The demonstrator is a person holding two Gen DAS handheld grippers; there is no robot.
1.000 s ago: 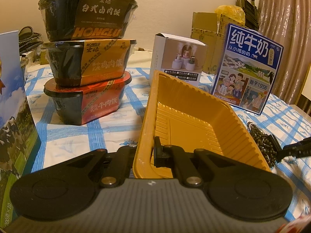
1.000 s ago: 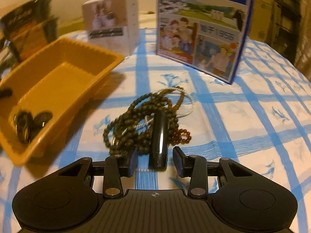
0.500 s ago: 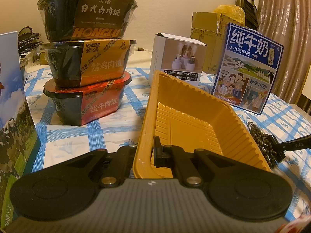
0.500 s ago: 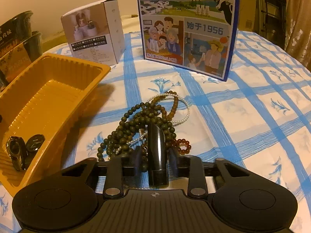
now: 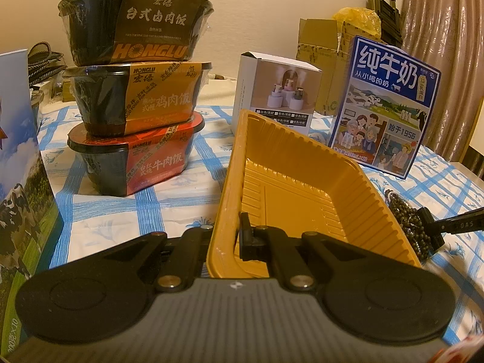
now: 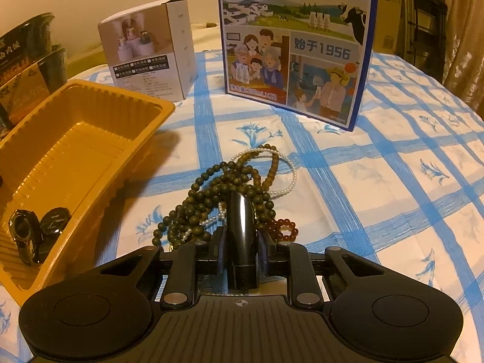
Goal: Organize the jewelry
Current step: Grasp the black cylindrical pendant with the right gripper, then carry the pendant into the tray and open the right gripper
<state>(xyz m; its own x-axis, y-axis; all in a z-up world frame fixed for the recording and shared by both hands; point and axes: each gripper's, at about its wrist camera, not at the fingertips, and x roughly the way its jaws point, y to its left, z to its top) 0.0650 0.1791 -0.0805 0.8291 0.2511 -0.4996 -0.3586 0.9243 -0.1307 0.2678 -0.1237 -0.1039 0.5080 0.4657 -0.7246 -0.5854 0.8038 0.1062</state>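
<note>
"HONGLU" on top food bowl (image 5: 136, 22)

A: What differs from a second back?

B: The right hand-held gripper (image 6: 241, 249) has just been closing its jaws; the glossy black bar (image 6: 240, 227) that lay loose between them is now pinched from both sides.

A: And the view?

B: It swung; the yellow tray (image 6: 99, 90) and its watches (image 6: 36, 233) at nine o'clock show more fully; blur gone.
</note>
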